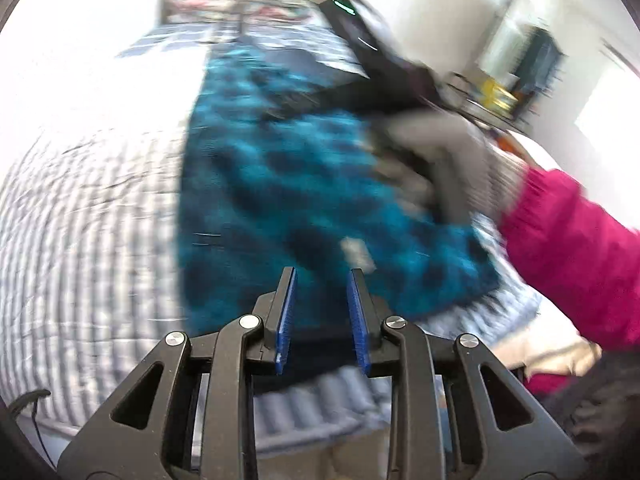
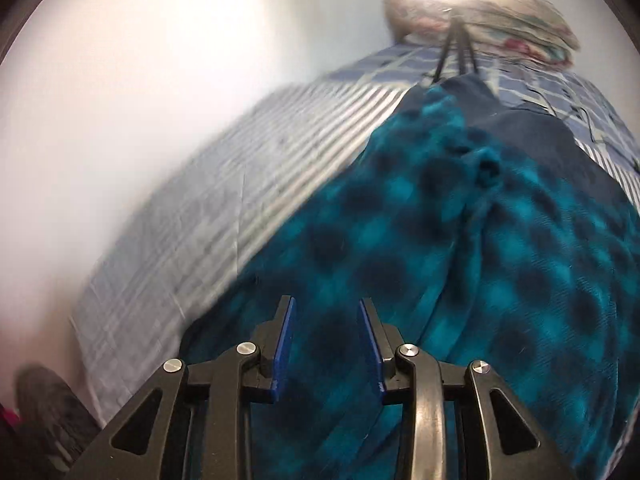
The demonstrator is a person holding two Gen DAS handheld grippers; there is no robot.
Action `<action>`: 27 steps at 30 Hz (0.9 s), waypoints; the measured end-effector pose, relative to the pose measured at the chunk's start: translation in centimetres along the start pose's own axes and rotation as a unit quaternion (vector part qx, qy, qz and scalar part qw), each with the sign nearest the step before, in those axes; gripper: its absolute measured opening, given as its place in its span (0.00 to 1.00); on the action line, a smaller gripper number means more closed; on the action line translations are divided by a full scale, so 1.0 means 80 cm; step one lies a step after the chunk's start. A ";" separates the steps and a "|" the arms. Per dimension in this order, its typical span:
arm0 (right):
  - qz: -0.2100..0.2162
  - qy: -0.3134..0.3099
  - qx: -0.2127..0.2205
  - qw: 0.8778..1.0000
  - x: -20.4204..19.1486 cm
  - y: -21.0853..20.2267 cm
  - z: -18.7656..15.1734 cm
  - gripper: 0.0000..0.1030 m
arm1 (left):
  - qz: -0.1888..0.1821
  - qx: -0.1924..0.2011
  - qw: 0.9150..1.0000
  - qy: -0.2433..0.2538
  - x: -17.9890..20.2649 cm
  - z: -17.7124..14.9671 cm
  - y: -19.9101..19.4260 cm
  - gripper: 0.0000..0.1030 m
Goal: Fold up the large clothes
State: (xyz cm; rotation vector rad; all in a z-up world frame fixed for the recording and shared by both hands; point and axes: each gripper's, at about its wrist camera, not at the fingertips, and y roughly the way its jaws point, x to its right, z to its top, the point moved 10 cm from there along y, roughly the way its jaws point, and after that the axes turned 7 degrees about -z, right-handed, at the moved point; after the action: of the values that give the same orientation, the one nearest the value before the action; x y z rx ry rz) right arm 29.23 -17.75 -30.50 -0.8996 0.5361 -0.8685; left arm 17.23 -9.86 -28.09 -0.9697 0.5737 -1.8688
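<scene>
A large teal and dark blue checked fleece garment [image 1: 272, 184] lies lengthwise on a striped bed. It also fills the right half of the right wrist view [image 2: 480, 264]. My left gripper [image 1: 323, 276] is open and empty above the garment's near end. My right gripper [image 2: 326, 304] is open and empty above the garment's left part. In the left wrist view the right gripper's black body [image 1: 376, 60] and the gloved hand [image 1: 440, 160] that holds it hover blurred over the garment's right side.
The bed has a blue and white striped sheet [image 1: 92, 220] and a checked blanket [image 2: 420, 64] at its far end. A patterned pillow [image 2: 500, 20] and a black tripod [image 2: 456, 52] stand beyond. A pink sleeve [image 1: 572, 248] crosses at right. A white wall [image 2: 140, 80] runs along the left.
</scene>
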 end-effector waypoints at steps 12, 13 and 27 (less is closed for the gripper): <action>0.003 0.073 0.008 0.997 0.041 0.001 -0.010 0.24 | 0.030 -0.048 0.998 -0.031 -0.045 -0.044 0.019 0.24; 0.006 0.075 0.016 0.997 0.043 -0.004 -0.005 0.24 | 0.023 -0.040 0.998 -0.039 -0.042 -0.042 0.013 0.24; -0.007 0.125 0.059 0.990 0.075 -0.108 0.012 0.27 | -0.048 -0.069 0.996 0.004 0.033 -0.026 0.084 0.24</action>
State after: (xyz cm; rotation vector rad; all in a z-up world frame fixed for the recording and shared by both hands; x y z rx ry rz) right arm 29.65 -25.18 -22.95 -0.6907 0.6870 -1.0231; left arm 18.31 -15.38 -33.12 -1.0964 0.6784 -1.9390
